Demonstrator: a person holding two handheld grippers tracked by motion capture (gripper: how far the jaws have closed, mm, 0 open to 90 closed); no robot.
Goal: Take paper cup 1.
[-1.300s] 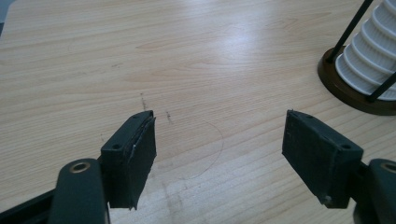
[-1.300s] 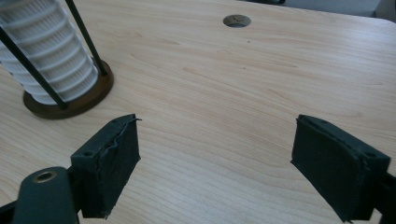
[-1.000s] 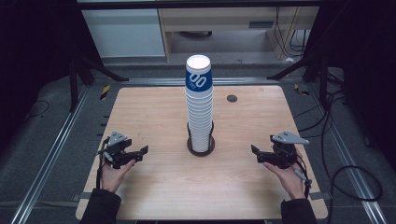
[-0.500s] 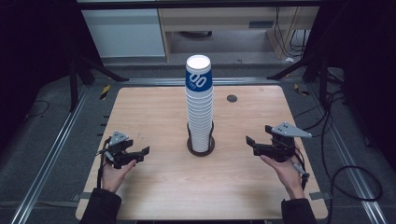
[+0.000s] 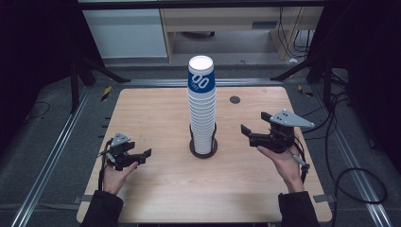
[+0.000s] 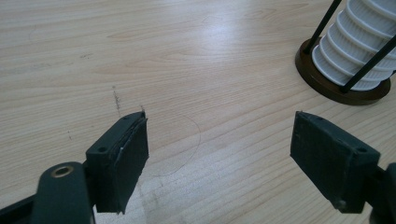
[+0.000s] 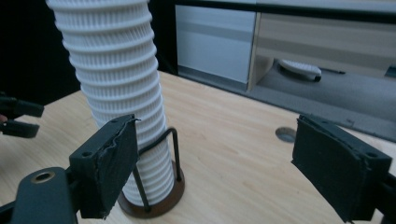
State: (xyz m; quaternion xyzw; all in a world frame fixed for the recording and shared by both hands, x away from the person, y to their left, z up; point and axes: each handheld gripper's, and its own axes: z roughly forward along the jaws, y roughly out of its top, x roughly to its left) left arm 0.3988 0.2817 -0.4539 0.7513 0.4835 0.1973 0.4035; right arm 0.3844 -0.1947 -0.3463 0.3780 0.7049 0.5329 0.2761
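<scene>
- Wooden table (image 5: pixel 156 113), light grain, rounded corners; a small round dark grommet (image 5: pixel 235 100) sits in its surface at about 1 o'clock from the centre.
- Stack of paper cups (image 5: pixel 202 106) stands upright at table centre. Cups are white and ribbed; the top cup bears a blue band with white print.
- Stack sits in a cup holder (image 5: pixel 204 147): a dark round base with thin black upright rods around the lowest cups.
- Left gripper (image 5: pixel 142 155) is at roughly 8 o'clock from the stack, low over the table, held in the person's left hand (image 5: pixel 117 172). Jaws point toward the stack and stand wide apart, with nothing between them.
- Left gripper view: bare tabletop between the jaws, with faint scuff marks; holder base and lowest cups appear at 1 o'clock, well apart from the jaws.
- Right gripper (image 5: pixel 246 130) is at roughly 3 o'clock from the stack, raised above the table, held in the person's right hand (image 5: pixel 283 161). A grey three-cornered plate is on top.
- Right gripper jaws stand wide apart, with nothing held. In the right gripper view the stack rises behind the left-hand jaw; contact cannot be told.
- Dark sleeves enter from the 6 o'clock edge.
</scene>
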